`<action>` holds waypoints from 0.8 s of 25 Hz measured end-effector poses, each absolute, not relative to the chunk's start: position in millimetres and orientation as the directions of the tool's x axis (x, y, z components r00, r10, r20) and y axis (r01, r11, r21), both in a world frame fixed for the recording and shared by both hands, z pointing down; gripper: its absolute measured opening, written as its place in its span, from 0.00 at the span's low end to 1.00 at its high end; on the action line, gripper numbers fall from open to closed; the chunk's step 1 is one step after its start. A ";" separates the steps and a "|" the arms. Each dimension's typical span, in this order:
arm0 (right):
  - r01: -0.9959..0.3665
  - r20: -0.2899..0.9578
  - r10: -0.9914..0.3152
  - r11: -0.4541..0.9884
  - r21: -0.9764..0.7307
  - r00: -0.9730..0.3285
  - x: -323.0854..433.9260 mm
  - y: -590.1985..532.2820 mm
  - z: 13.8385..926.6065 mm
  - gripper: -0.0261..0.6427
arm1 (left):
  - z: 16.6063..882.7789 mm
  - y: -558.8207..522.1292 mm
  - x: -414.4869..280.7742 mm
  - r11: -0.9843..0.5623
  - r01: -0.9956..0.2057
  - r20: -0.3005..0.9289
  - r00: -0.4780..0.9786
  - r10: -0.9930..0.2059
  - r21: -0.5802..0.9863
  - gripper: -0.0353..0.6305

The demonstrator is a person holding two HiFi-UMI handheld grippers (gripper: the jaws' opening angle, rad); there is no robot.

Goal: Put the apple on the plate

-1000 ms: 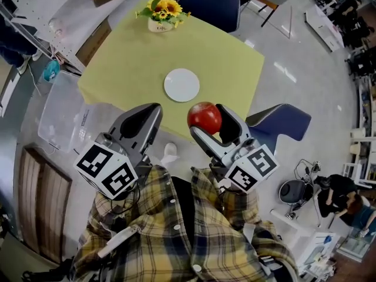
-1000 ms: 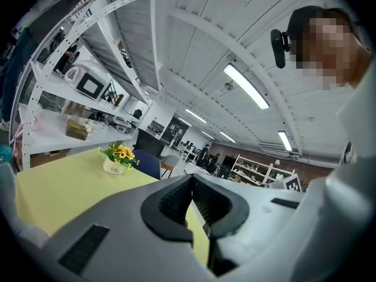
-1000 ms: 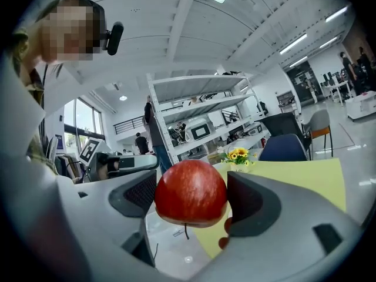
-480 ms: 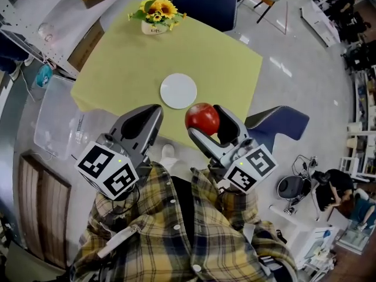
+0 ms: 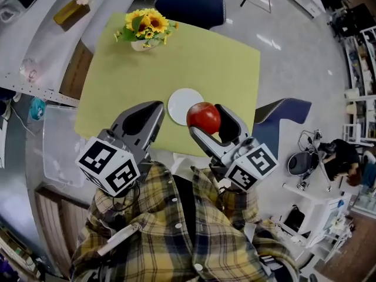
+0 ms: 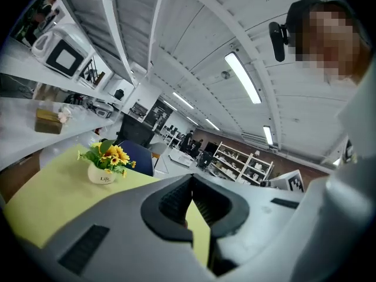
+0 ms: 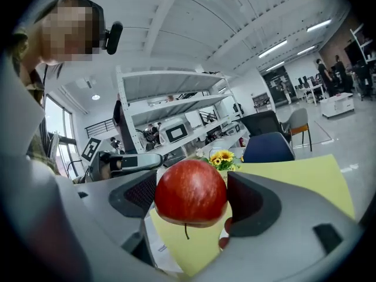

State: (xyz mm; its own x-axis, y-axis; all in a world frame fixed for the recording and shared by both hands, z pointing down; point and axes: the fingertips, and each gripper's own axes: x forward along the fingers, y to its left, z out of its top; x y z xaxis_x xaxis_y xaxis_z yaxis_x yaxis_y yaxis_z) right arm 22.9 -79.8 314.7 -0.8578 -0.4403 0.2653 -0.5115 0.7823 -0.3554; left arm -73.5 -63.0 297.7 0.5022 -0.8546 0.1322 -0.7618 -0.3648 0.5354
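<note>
Pinching the apple point(image 5: 204, 117), right gripper point(image 7: 191, 196) clamps it firmly — left gripper point(image 6: 191, 178) closed, tips together, empty.

A yellow-green table point(image 5: 217, 69) fills the middle of the head view. A white pot of sunflowers point(image 5: 143, 29) stands near its far left corner. 1 blue chair point(image 5: 191, 2) stands at the far edge and a 2nd blue chair point(image 5: 282, 107) at the right side. A clear plastic bin point(image 5: 59, 140) lies on the floor at the left. A brown box point(image 5: 71, 10) rests on a white counter point(image 5: 41, 40).
</note>
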 end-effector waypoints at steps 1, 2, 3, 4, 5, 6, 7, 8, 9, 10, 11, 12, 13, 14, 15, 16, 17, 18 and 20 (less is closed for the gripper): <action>-0.525 0.265 -0.455 0.774 -0.354 -0.850 16.3 -84.9 314.3 0.59 | 297.7 -68.6 -80.2 -0.378 -0.755 0.132 0.517 -0.846 0.536 0.06; -0.537 0.264 -0.470 0.766 -0.352 -0.842 10.0 -89.7 314.0 0.59 | 298.3 -73.5 -86.2 -0.392 -0.747 0.132 0.533 -0.836 0.536 0.06; -0.550 0.263 -0.484 0.759 -0.350 -0.835 3.9 -94.4 313.8 0.59 | 299.4 -78.0 -91.7 -0.404 -0.740 0.133 0.548 -0.826 0.538 0.06; -0.562 0.263 -0.497 0.751 -0.347 -0.827 -2.0 -98.8 313.7 0.59 | 300.7 -82.3 -96.9 -0.416 -0.732 0.135 0.563 -0.816 0.539 0.06; -0.575 0.263 -0.512 0.742 -0.344 -0.818 -7.5 -103.0 313.7 0.59 | 302.1 -86.6 -101.9 -0.427 -0.724 0.137 0.577 -0.805 0.541 0.06; -0.589 0.264 -0.526 0.733 -0.342 -0.808 -12.4 -106.6 313.7 0.59 | 303.4 -91.0 -106.4 -0.439 -0.716 0.139 0.592 -0.794 0.544 0.06; -0.604 0.266 -0.542 0.722 -0.339 -0.797 -16.5 -109.1 313.8 0.59 | 304.6 -95.2 -110.1 -0.451 -0.706 0.141 0.608 -0.781 0.546 0.06; -0.619 0.270 -0.557 0.709 -0.336 -0.785 -19.8 -110.4 314.0 0.59 | 305.7 -99.1 -112.9 -0.465 -0.694 0.143 0.626 -0.766 0.549 0.06; -0.635 0.274 -0.572 0.697 -0.335 -0.773 -22.3 -110.7 314.3 0.59 | 306.8 -102.5 -114.5 -0.480 -0.681 0.145 0.645 -0.750 0.553 0.06; -0.649 0.277 -0.587 0.683 -0.335 -0.761 -23.9 -110.4 314.6 0.59 | 307.8 -105.4 -115.2 -0.495 -0.668 0.146 0.665 -0.733 0.556 0.06; -0.663 0.281 -0.601 0.670 -0.335 -0.748 -24.6 -110.1 315.1 0.59 | 308.8 -107.9 -115.1 -0.510 -0.654 0.146 0.683 -0.716 0.559 0.06; -0.677 0.285 -0.614 0.656 -0.335 -0.736 -24.3 -109.6 316.1 0.59 | 309.9 -109.9 -114.4 -0.523 -0.641 0.146 0.699 -0.700 0.561 0.06; -0.689 0.290 -0.625 0.642 -0.337 -0.724 -23.1 -109.0 317.6 0.59 | 311.1 -111.5 -112.9 -0.534 -0.629 0.147 0.713 -0.685 0.564 0.06; -0.700 0.297 -0.634 0.628 -0.340 -0.714 -21.1 -108.1 319.2 0.59 | 312.3 -112.7 -110.8 -0.542 -0.619 0.147 0.725 -0.673 0.568 0.06; -0.709 0.304 -0.642 0.616 -0.342 -0.704 -18.5 -107.0 320.9 0.59 | 313.4 -113.6 -108.2 -0.549 -0.609 0.148 0.735 -0.662 0.573 0.06; -0.718 0.310 -0.649 0.605 -0.343 -0.695 -15.5 -106.1 322.4 0.59 | 314.3 -114.4 -105.2 -0.554 -0.600 0.148 0.744 -0.652 0.578 0.06; -0.726 0.316 -0.655 0.596 -0.343 -0.686 -12.3 -105.5 323.6 0.59 | 315.2 -115.2 -102.1 -0.558 -0.592 0.148 0.751 -0.643 0.581 0.06; -0.734 0.320 -0.661 0.587 -0.343 -0.679 -9.1 -105.3 324.5 0.59 | 316.2 -116.1 -99.2 -0.561 -0.587 0.149 0.757 -0.636 0.584 0.06; -0.743 0.325 -0.670 0.574 -0.345 -0.668 -2.9 -105.5 325.5 0.59 | 318.5 -117.4 -93.9 -0.563 -0.580 0.153 0.764 -0.627 0.589 0.06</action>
